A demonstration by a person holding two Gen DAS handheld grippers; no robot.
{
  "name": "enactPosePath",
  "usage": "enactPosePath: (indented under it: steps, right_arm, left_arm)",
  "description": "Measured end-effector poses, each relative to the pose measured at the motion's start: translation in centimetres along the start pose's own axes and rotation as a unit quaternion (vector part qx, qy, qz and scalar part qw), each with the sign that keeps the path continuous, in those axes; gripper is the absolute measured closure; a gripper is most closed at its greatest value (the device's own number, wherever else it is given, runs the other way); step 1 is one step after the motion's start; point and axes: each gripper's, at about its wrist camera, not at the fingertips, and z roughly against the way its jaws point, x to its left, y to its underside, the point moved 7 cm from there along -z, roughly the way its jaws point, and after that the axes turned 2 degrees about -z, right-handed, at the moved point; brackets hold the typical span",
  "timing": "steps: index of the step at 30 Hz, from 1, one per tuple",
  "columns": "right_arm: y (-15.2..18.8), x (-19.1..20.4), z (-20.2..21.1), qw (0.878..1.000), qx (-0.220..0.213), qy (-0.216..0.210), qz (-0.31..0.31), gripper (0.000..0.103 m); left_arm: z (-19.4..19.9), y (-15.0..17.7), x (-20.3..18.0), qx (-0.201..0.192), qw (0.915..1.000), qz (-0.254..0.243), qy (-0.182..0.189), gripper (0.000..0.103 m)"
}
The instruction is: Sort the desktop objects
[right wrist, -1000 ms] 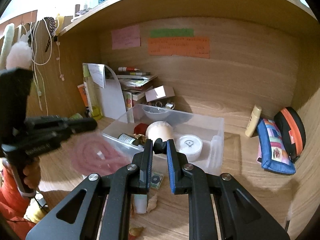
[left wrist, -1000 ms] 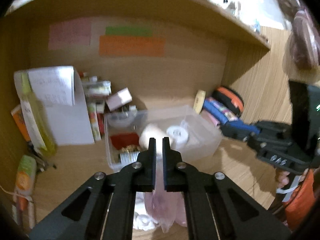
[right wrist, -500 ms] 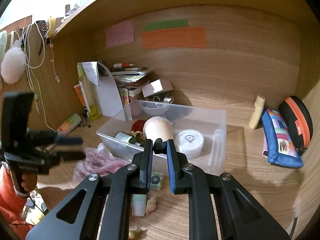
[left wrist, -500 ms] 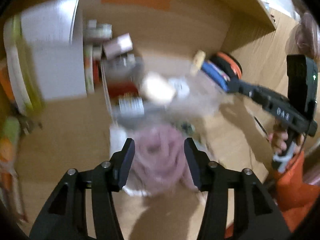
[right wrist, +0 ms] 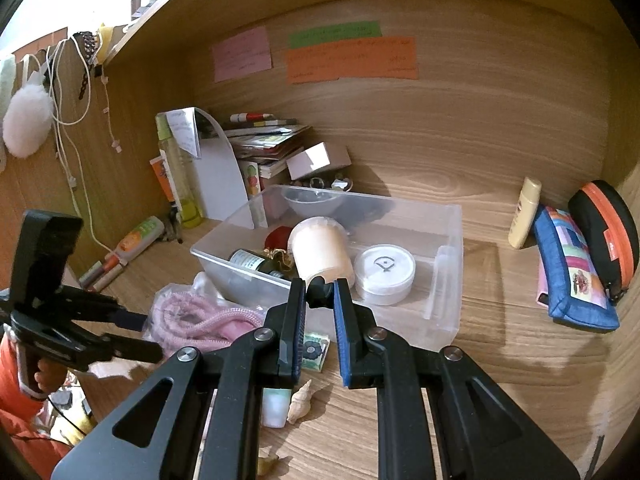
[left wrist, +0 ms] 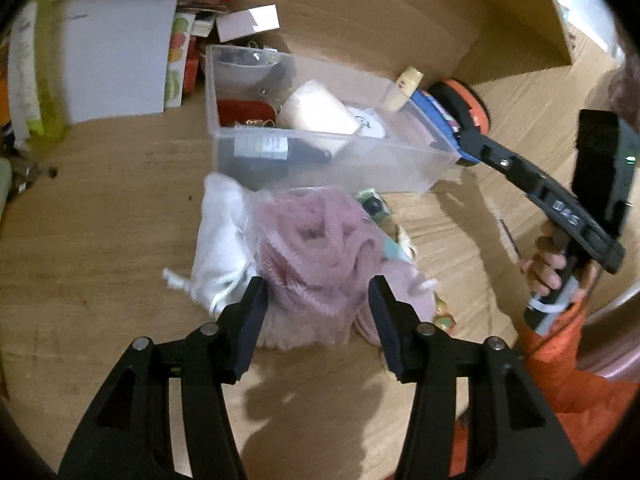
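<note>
A clear bag of pink knitted cord lies on the desk in front of a clear plastic bin, on a white cloth pouch. My left gripper is open, its fingers on either side of the bag's near edge, holding nothing. The bag also shows in the right wrist view, left of my right gripper, which is shut on a small dark object above the bin's front wall. The bin holds a cream jar, a white round tin and a dark bottle.
Small shells, a pale tube and a little card lie on the desk by the bin. A blue pouch, an orange-black case and a cream tube stand at the right. A file holder and books stand at the back left.
My left gripper has opened and let go of the pink cord bag, which now lies on the desk. The left view has tilted downward. My right gripper has stayed shut and nearly still.
</note>
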Motion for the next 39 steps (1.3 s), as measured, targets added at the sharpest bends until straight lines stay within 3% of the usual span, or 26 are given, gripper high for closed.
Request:
enactPosePath:
  steps: [6, 8, 13, 17, 23, 28, 33, 39]
  right_arm:
    - [0.6, -0.4, 0.1, 1.000, 0.002, -0.001, -0.004, 0.091]
    - [0.8, -0.7, -0.1, 1.000, 0.006, 0.000, -0.008, 0.091]
    - [1.4, -1.4, -0.1, 1.000, 0.011, 0.000, -0.017, 0.091]
    - [1.7, -1.8, -0.3, 1.000, 0.014, 0.006, -0.017, 0.091]
    - [1.9, -2.3, -0.3, 1.000, 0.012, 0.002, -0.027, 0.091]
    - [2.9, -2.7, 0.0, 0.999, 0.026, 0.017, -0.009, 0.091]
    - [5.3, -3.5, 0.0, 0.997, 0.066, 0.035, 0.011, 0.091]
    - [7.2, -3.1, -0.7, 0.993, 0.105, 0.041, 0.040, 0.091]
  left_arm:
    - [-1.5, -2.6, -0.6, 0.000, 0.9999, 0.004, 0.014, 0.051]
    - [-1.9, -3.4, -1.0, -0.003, 1.0000, 0.002, 0.003, 0.051]
    - [-1.7, -3.9, -4.7, -0.013, 0.9984, -0.047, 0.029, 0.051]
    - [-3.8, -3.6, -6.3, 0.019, 0.9968, -0.076, 0.017, 0.051]
    - [-8.6, -3.9, -5.7, 0.086, 0.9946, -0.048, 0.033, 0.051]
    - [-8.7, -3.7, -6.1, 0.087, 0.9920, -0.090, 0.020, 0.050]
    - [-7.8, -3.2, -5.4, 0.091, 0.9907, -0.099, 0.017, 0.050]
    - [-9.2, -2.7, -5.8, 0.140, 0.9840, -0.081, 0.074, 0.042]
